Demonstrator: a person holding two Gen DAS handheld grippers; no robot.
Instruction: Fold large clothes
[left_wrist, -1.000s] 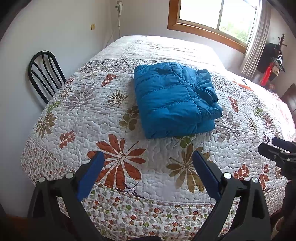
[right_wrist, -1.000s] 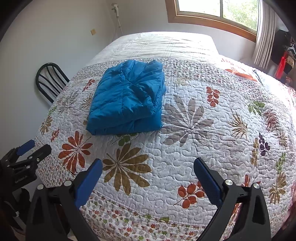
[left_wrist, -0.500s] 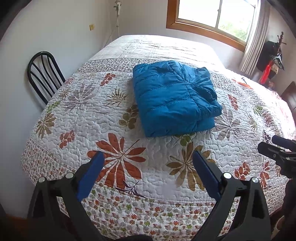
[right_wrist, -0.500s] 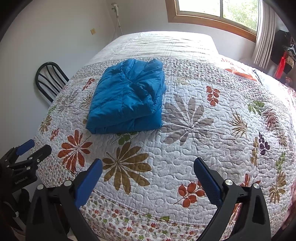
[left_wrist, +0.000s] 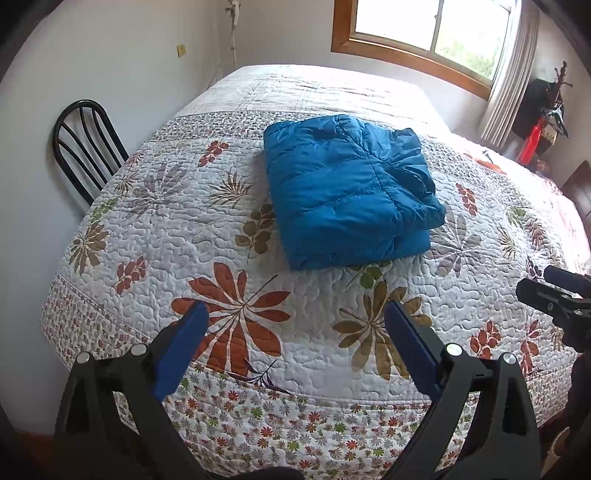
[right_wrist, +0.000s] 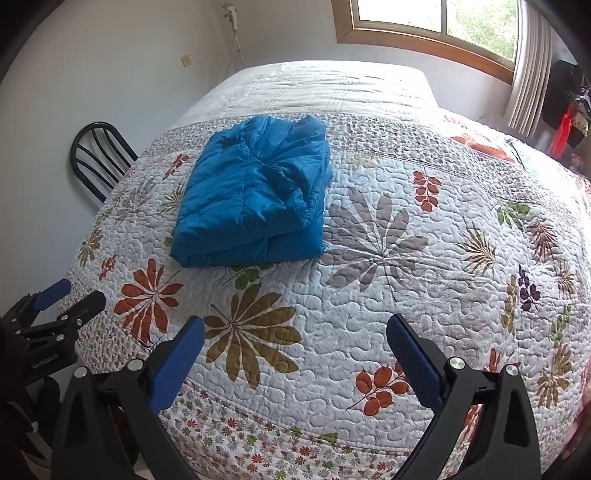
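The bed (left_wrist: 192, 236), under a white leaf-print quilt, fills both views. A blue puffer jacket (left_wrist: 347, 188) lies folded into a thick rectangle on it, back from the near edge and closer to the left edge. A black chair (left_wrist: 85, 147) stands beside the bed's left edge. The left gripper (left_wrist: 291, 314) and right gripper (right_wrist: 295, 328) hover over the near edge, both released, fingers spread wide, grasping nothing.

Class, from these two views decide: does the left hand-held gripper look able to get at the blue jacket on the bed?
Probably yes. The left hand-held gripper is open, empty, and faces the jacket with only bare quilt between them. It is well short of it, so it must move forward.
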